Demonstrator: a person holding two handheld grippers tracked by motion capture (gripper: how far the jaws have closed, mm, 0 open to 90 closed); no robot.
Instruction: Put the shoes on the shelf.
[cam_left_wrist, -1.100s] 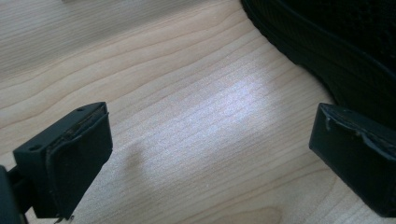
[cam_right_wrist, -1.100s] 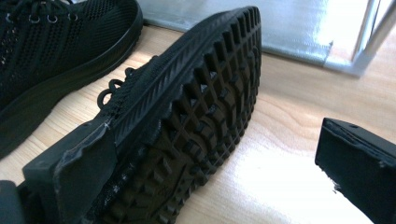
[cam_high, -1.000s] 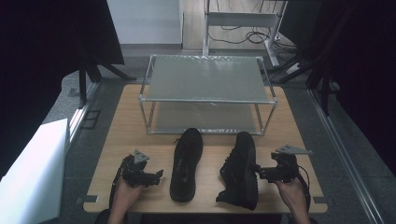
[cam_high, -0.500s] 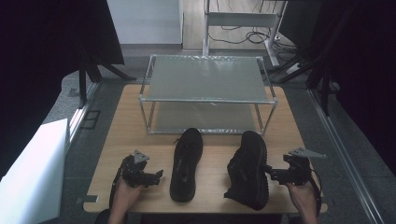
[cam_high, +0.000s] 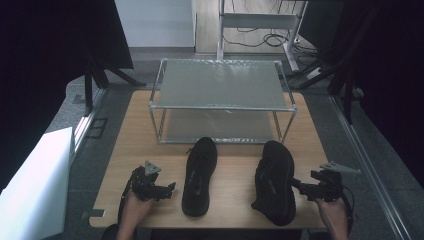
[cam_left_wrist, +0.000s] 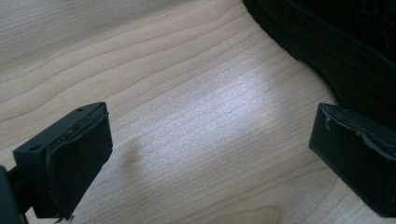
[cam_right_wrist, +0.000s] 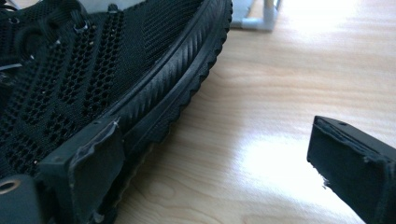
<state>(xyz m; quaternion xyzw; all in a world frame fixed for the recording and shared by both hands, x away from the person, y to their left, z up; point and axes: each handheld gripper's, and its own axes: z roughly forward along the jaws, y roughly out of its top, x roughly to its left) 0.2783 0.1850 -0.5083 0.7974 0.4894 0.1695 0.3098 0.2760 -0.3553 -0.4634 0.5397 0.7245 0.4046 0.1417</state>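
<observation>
We hold our left gripper (cam_high: 167, 188) and right gripper (cam_high: 299, 186) at the near edge of the wooden table (cam_high: 135, 135), both spread wide and gripping nothing. Just beside each lies a black shoe: the left shoe (cam_high: 199, 175) and the right shoe (cam_high: 274, 181). Beyond them stands a metal rack (cam_high: 222, 85).

A lab-like recording space — dark curtains (cam_high: 45, 75) flank a wooden desk (cam_high: 135, 130), cables (cam_high: 260, 37) trail across the floor beneath a metal stand (cam_high: 260, 21) behind.
</observation>
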